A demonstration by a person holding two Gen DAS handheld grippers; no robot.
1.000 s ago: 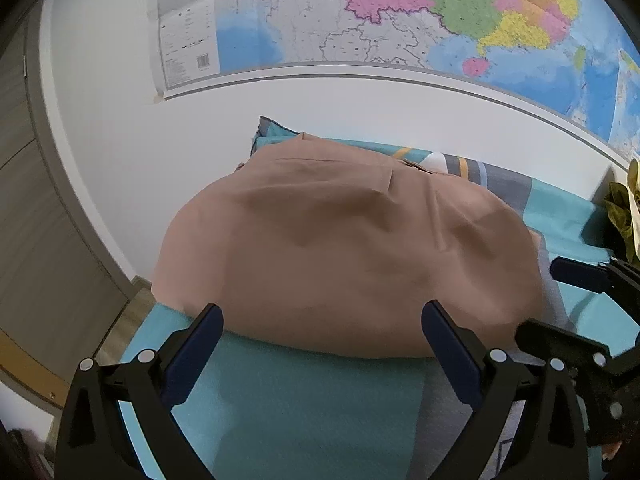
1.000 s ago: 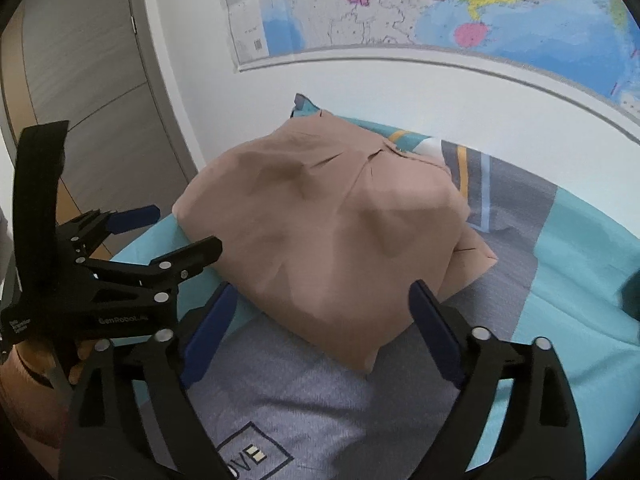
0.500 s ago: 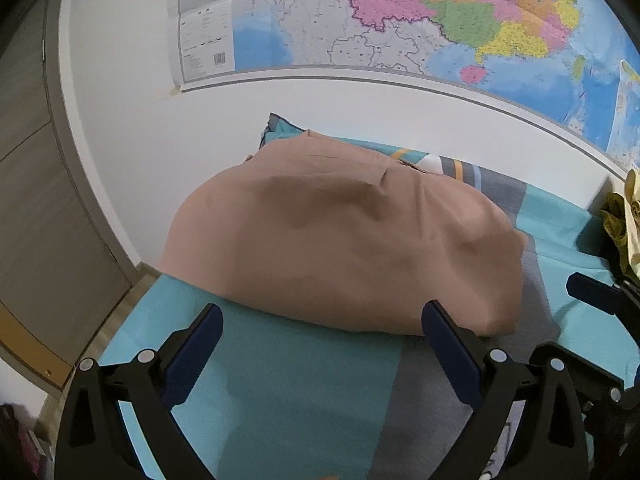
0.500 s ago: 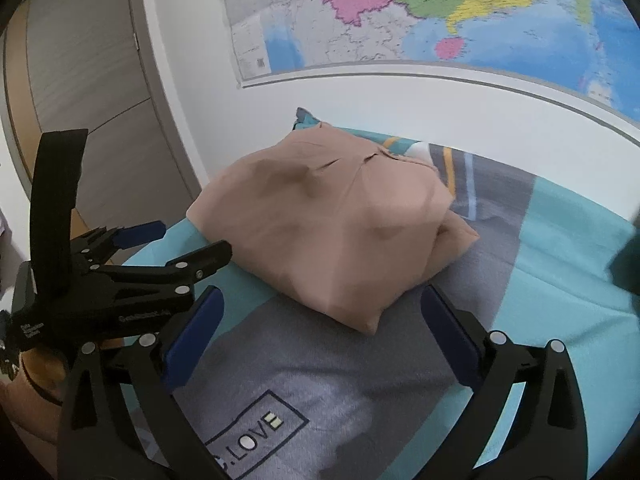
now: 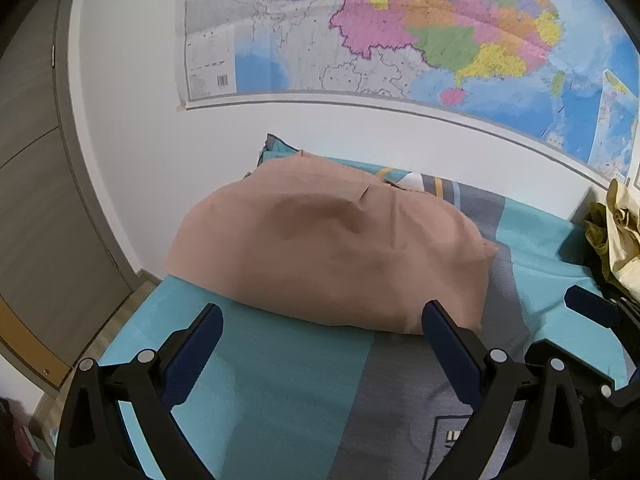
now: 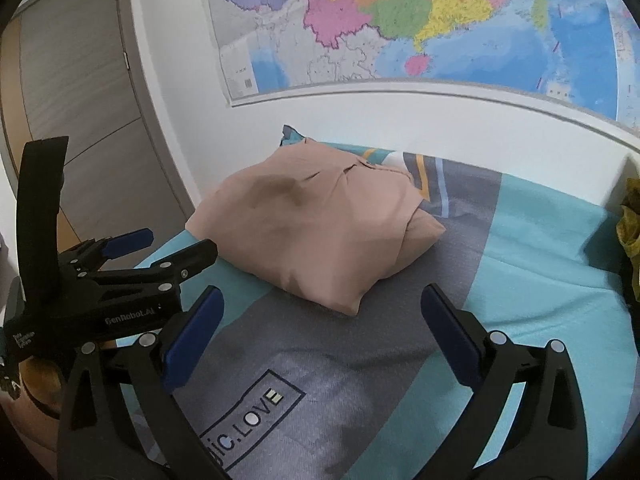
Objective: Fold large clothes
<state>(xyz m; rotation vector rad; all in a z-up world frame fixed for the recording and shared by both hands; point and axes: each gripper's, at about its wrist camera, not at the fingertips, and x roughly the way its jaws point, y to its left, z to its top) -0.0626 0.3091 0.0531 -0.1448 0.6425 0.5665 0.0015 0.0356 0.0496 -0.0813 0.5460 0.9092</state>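
A tan garment (image 5: 328,248) lies folded in a thick bundle on the teal and grey bed cover (image 5: 280,392), near the wall. It also shows in the right wrist view (image 6: 320,224). My left gripper (image 5: 320,336) is open and empty, a short way in front of the bundle's near edge. My right gripper (image 6: 320,320) is open and empty, just in front of the bundle's near corner. The left gripper also shows at the left of the right wrist view (image 6: 152,248).
A large map (image 5: 400,32) hangs on the white wall behind the bed. A wooden door (image 5: 36,200) stands at the left. Yellow-green clothes (image 5: 612,232) are heaped at the right edge. The bed cover carries a printed label (image 6: 256,412).
Both grippers have drawn back and up from the folded garment, which now looks smaller and farther away. Both stay open and empty.
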